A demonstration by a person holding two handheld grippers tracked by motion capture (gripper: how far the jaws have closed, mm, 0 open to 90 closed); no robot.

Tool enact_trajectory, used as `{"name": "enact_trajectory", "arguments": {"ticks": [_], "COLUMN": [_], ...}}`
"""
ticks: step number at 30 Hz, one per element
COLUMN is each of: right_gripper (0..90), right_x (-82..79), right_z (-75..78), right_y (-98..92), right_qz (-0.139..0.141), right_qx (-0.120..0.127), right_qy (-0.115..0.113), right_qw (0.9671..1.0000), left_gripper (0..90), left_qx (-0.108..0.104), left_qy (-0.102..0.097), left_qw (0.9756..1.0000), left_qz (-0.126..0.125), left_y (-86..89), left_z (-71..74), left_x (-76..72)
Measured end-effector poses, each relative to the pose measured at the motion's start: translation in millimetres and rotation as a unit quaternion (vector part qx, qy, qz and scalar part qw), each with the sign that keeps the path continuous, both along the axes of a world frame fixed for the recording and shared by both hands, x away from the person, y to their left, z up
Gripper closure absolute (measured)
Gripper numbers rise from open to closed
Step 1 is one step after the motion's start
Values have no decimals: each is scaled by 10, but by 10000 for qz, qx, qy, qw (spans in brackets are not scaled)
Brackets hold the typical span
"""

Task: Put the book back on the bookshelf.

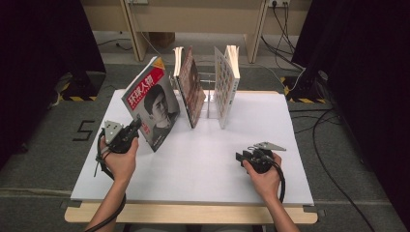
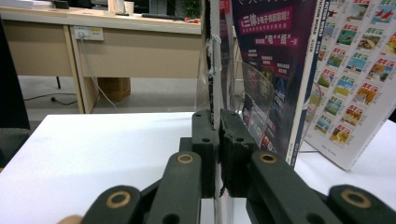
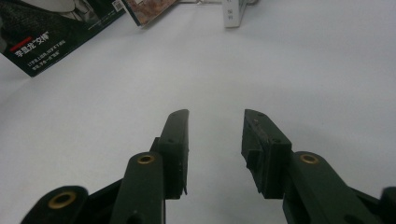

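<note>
Glossy paper is what your left tool (image 1: 134,126) has clenched: its jaws are pinched shut on the lower edge of the magazine (image 1: 153,108), the one with the red title band and a portrait on the cover. That magazine stands tilted at the left end of the row, leaning toward the clear rack (image 1: 211,99) at the back of the white bench (image 1: 203,164), its bottom corner on the sheet. Expect it to be light but floppy; held by one thin edge it will likely sag and swing, and the slick cover may slide between the pads. A hold near the spine, low down, would probably keep it stiffer. In the left gripper view the page edge (image 2: 214,70) runs straight up from between the pads. Your right tool (image 1: 247,157) lies released on the bench, jaws apart with nothing between them, well clear of the two other magazines (image 1: 191,89) in the rack.
</note>
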State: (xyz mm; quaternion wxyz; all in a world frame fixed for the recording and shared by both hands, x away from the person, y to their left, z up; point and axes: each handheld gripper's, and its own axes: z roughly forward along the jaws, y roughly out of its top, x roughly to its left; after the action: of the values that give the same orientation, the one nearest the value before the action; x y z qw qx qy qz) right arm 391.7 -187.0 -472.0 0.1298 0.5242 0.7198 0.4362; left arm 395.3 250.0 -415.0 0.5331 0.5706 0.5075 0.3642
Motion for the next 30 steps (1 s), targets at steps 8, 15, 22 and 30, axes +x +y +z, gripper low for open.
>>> {"name": "enact_trajectory", "arguments": {"ticks": [8,15,22,30], "right_gripper": [618,618,617,616], "right_x": [0,5,4,4], "right_z": [-4,-10,-9,-8], "right_y": [4,2,6,7], "right_qz": [-12,19,15,16], "right_qx": [16,-54,-27,-32], "right_qy": [17,-27,1,-4], "right_qw": [10000,10000,10000,10000], "left_gripper": [840,793,743,714], "left_qx": [-22,-105,-173,-284], "left_qy": [24,-44,-98,-183], "left_qw": [10000,9999,9997,9991], "left_qz": [14,-85,-172,-251], "left_y": [10,55,103,162], "left_z": [3,1,51,124], "left_x": [9,56,124,255]}}
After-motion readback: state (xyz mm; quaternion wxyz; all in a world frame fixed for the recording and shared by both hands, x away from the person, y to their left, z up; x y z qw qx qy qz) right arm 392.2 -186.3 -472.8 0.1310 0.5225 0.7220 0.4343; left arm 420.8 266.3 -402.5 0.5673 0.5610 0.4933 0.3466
